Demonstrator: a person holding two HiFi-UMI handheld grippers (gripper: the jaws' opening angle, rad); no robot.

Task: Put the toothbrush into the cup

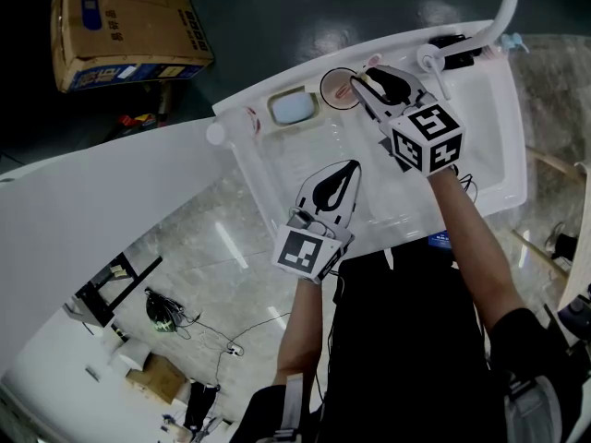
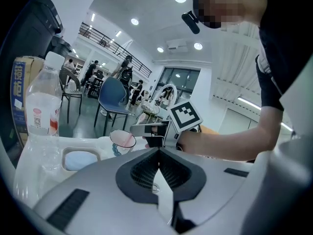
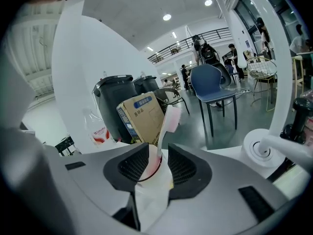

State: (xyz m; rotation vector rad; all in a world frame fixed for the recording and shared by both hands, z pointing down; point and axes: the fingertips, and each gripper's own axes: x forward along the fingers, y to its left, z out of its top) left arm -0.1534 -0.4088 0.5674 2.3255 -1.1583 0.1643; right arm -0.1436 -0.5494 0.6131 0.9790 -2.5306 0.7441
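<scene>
step in hand: from where I stand the drop looks done; the toothbrush (image 3: 171, 117) stands in the cup (image 1: 322, 89), head up, leaning toward one side. I'd call this the letting-go.
next move: the right gripper (image 1: 360, 85) should draw straight back, without clipping the handle or tipping the cup, which sits on the back ledge of the sink (image 1: 489, 137).
cardboard box (image 1: 125, 26): on the floor at far left, flaps shut, so I can't tell what is inside.
bottle (image 2: 41, 106): clear and capped, upright at the sink's left corner. I can't tell how full it is.
soap dish (image 1: 271, 109): a recess in the ledge, with a pale blue bar of soap (image 1: 295, 109) lying in it.
left gripper (image 1: 347, 168): hovers over the basin, well short of the cup. Its fingers are pressed together with nothing between them.
cup contents: the cup is just right of the soap dish and holds the toothbrush; I see nothing else in it.
right gripper fingers: spread apart at the cup, one on each side of the handle. Neither seems to touch it, so it is carrying nothing.
</scene>
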